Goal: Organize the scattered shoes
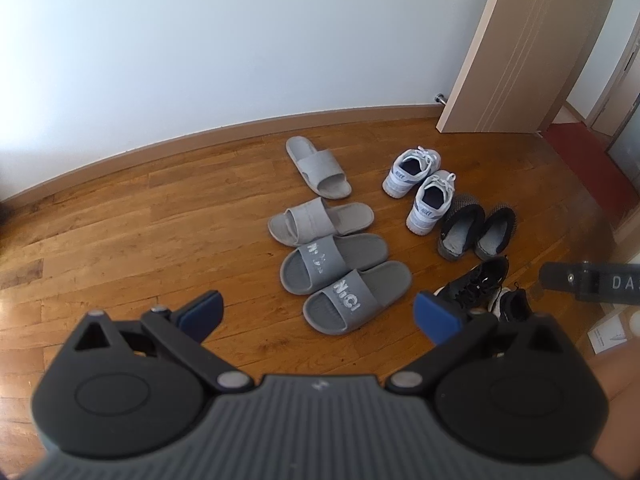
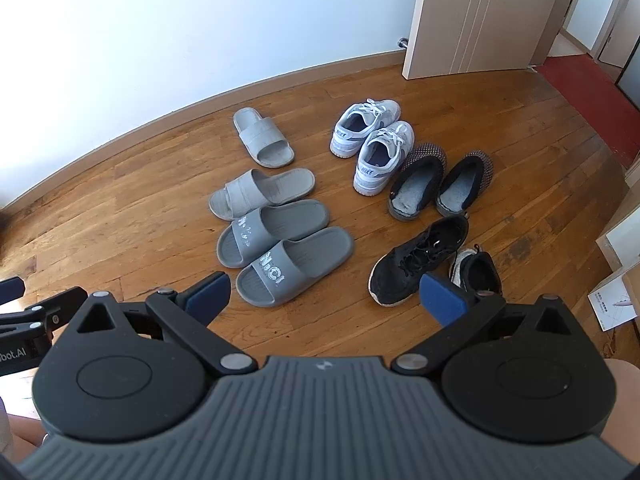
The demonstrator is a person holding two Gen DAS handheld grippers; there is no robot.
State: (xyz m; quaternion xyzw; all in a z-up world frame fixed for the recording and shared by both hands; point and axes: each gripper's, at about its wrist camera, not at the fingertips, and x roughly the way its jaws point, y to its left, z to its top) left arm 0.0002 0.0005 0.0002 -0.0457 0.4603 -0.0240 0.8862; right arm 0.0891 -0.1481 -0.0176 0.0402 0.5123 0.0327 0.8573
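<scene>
Right wrist view shows the right gripper held above the wooden floor, its blue-padded fingers spread wide with nothing between them; the left wrist view shows the left gripper in the same condition, spread and empty. Shoes lie in two loose columns ahead of both. Left column, far to near: a light grey slide lying alone and angled away from its mate; the second light grey slide, long axis nearly left-to-right; then two dark grey slides side by side, touching, on that same slant. Right column: white sneakers paired and parallel; dark knit slip-ons paired beside them; a black trainer lying near the right fingertip, its mate just beside it but not square with it. Judgement: three pairs sit matched; the light grey pair is split in heading, and the black pair is uneven. This arrangement fits either a sort partly through or one nearly closed, and the frames do not settle which. On position, the black trainer lies nearest the right gripper, long axis running near-left to far-right, across the finger line; the light grey slides lie far-left of centre, closer to the left gripper's side.
</scene>
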